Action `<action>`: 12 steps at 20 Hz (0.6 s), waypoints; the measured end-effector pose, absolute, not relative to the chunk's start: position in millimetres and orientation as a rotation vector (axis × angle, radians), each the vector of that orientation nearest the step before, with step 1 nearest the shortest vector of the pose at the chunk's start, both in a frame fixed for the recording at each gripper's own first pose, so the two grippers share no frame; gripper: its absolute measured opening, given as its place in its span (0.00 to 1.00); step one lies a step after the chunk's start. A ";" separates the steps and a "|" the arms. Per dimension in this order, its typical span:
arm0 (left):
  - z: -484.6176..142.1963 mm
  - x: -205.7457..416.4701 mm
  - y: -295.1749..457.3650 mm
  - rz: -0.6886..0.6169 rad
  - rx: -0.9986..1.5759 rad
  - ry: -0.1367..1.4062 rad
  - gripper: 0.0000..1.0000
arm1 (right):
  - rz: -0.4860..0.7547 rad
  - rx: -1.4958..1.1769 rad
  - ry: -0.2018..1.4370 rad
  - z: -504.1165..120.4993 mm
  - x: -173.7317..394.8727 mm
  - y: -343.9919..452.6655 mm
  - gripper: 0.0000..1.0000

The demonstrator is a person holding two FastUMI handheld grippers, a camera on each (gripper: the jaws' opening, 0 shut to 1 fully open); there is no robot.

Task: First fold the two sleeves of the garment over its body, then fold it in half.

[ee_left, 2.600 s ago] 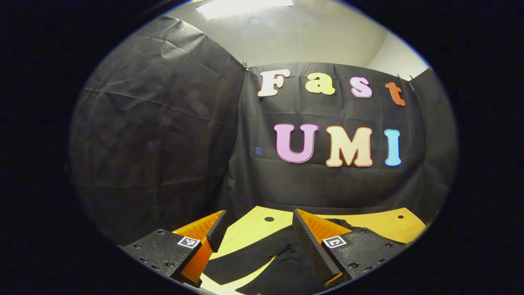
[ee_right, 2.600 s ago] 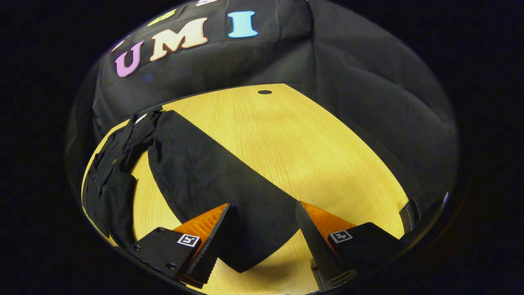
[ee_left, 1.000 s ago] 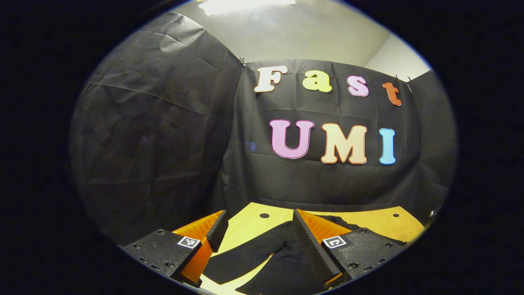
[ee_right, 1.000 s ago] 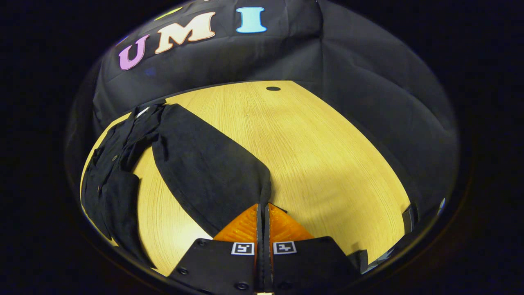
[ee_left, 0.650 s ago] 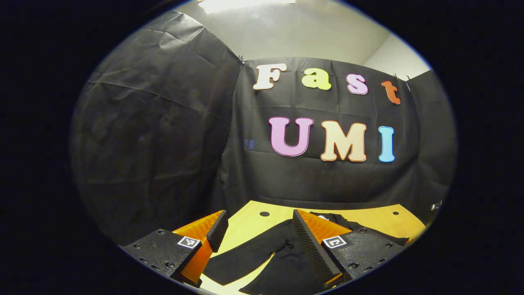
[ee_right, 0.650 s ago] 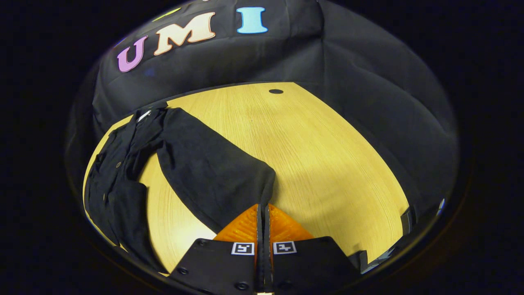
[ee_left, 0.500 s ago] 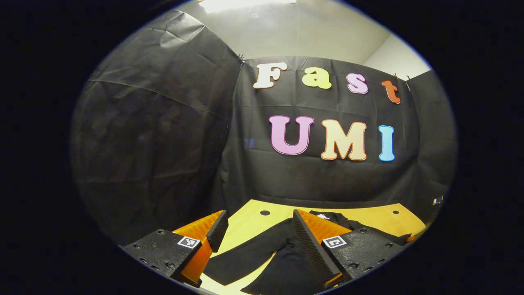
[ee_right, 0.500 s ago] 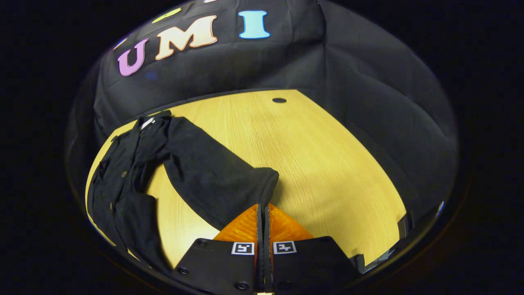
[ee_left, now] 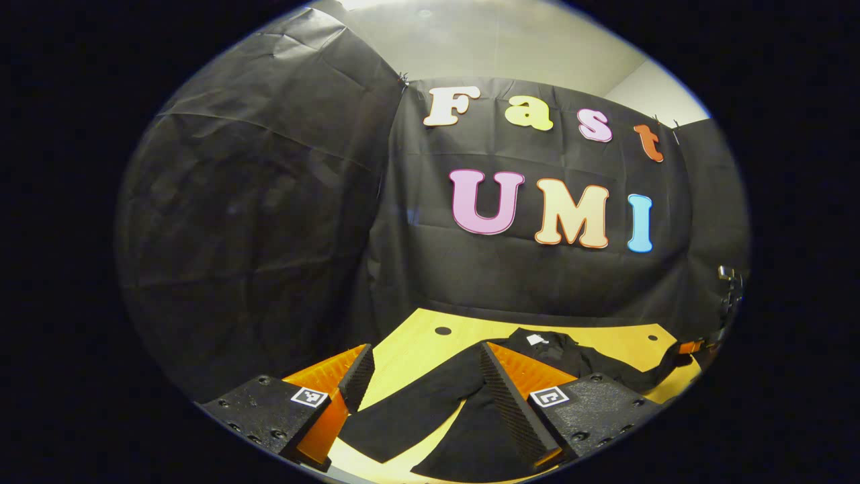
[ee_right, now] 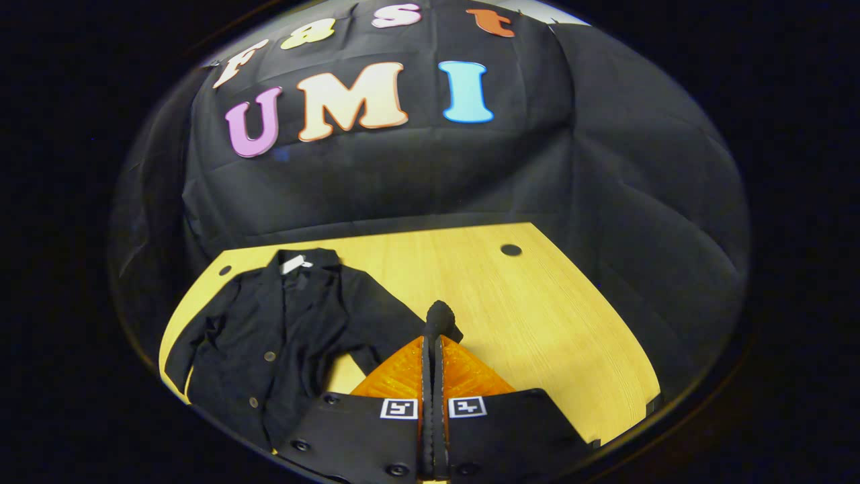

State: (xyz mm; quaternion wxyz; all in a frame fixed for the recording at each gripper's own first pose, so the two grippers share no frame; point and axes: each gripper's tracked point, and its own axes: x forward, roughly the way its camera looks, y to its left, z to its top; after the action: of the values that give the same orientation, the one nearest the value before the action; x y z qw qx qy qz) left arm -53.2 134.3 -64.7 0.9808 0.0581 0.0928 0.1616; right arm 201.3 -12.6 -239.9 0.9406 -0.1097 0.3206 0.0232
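Observation:
A black buttoned jacket [ee_right: 269, 336] lies flat on the wooden table [ee_right: 537, 302], collar with a white tag [ee_right: 293, 263] at the far side. My right gripper [ee_right: 432, 339] is shut on the jacket's right sleeve [ee_right: 383, 316], lifted off the table, and the cuff [ee_right: 440, 314] pokes up above the orange fingers. My left gripper [ee_left: 426, 386] stands open low over the other sleeve [ee_left: 410, 410], which lies flat between and below its fingers. Far right in the left gripper view, an orange bit of the right gripper [ee_left: 691, 347] holds cloth up.
The table has small round holes at its far corners [ee_right: 510, 250] [ee_right: 225, 270]. Black cloth walls close in behind and on both sides. Bare wood stretches to the right of the jacket [ee_right: 571, 349].
The right gripper, shut on the right sleeve, has lifted it and drawn it in toward the jacket's body. The left gripper stays open and has barely shifted.

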 end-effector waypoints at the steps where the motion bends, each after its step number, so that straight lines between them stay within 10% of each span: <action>1: -67.9 -54.4 138.4 0.324 0.114 0.196 0.93 | 0.068 -0.225 0.640 -235.5 204.0 3.1 0.02; 12: -106.1 -65.2 172.0 0.318 0.093 0.284 0.93 | 0.327 -0.130 0.466 -192.8 215.9 187.8 0.02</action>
State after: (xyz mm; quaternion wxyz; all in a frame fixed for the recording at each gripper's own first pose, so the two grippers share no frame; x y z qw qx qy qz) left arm -65.2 172.0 -106.1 0.9763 0.0460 0.1409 0.1577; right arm 215.9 187.8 -192.8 0.9576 -0.0643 0.2299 0.1610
